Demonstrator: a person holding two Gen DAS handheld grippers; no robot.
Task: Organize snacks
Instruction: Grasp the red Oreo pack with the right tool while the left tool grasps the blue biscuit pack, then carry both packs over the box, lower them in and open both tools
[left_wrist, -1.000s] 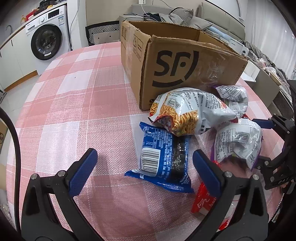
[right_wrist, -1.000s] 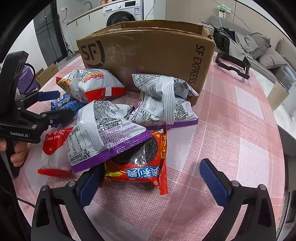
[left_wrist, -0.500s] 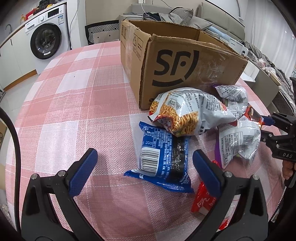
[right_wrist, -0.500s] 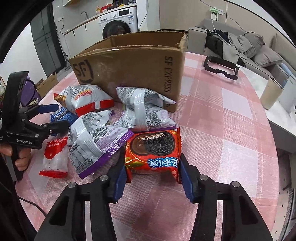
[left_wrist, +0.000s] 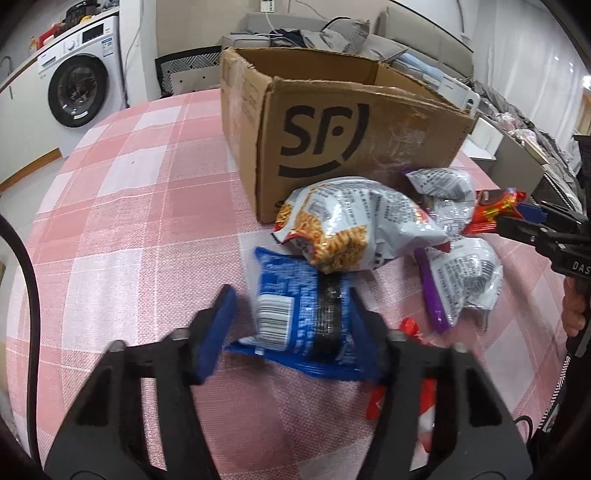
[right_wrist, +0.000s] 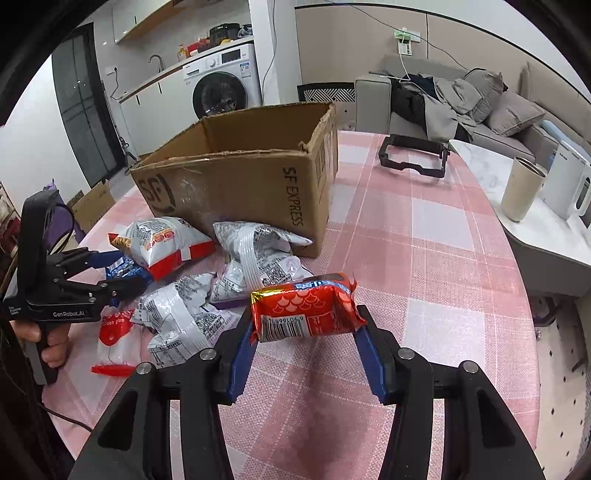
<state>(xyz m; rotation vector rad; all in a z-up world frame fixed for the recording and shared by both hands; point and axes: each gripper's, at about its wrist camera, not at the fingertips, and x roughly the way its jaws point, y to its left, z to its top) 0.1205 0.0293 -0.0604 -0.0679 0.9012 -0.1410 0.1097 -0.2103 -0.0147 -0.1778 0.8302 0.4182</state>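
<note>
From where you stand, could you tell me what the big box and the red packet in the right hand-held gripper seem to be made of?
Box: brown corrugated cardboard, matte, judging by its ragged torn rim and a glossy strip of clear tape over the printed logo.
Red packet: probably thin plastic or foil film, glossy; it crinkles, shows a shiny gold crimped end and bends where the right hand-held gripper pinches it.

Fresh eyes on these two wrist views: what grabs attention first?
The red cookie pack, clamped in the right gripper and lifted above the pink checked tablecloth. Behind it stands the open SF Express cardboard box, with silver snack bags heaped at its front. In the left wrist view, the left gripper has just been closing around the blue snack pack, one pad still apart from it.
</note>
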